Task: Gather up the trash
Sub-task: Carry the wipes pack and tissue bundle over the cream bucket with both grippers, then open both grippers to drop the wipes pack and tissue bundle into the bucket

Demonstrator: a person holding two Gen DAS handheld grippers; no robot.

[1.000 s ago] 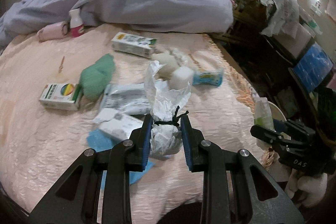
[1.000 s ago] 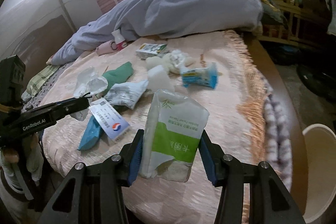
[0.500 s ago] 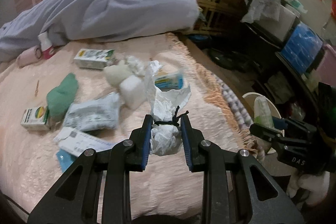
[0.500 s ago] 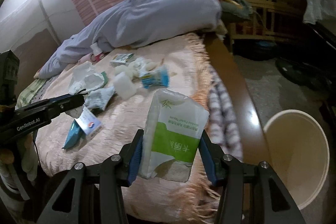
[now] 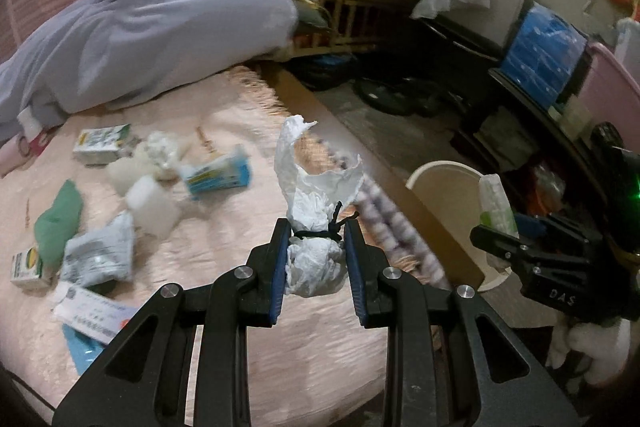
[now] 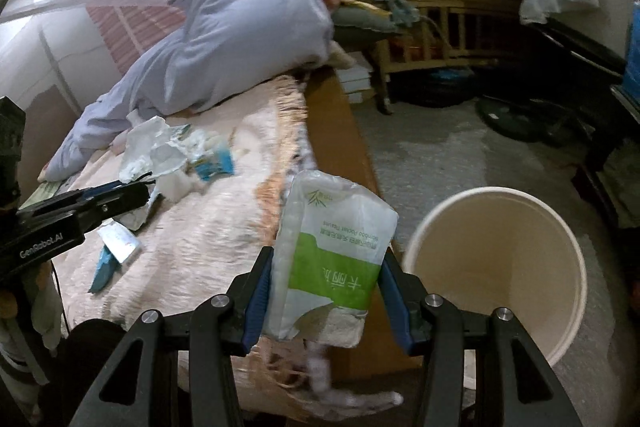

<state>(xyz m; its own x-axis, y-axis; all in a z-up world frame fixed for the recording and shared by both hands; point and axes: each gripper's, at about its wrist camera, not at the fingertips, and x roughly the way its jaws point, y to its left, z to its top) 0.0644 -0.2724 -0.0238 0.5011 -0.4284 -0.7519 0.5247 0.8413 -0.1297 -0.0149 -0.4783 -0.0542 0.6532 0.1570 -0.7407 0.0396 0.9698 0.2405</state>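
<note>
Two loads gripped: left hand-held gripper (image 5: 316, 259) clamped on tied white plastic bag (image 5: 316, 251) above bed (image 5: 224, 247) edge; right hand-held gripper (image 6: 326, 297) clamped on tissue pack (image 6: 332, 259) beside cream bin (image 6: 496, 267).

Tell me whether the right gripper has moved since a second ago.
Yes. The right gripper, shut on the tissue pack, has swung off the bed toward the cream bin, which now fills the lower right of its view.
</note>
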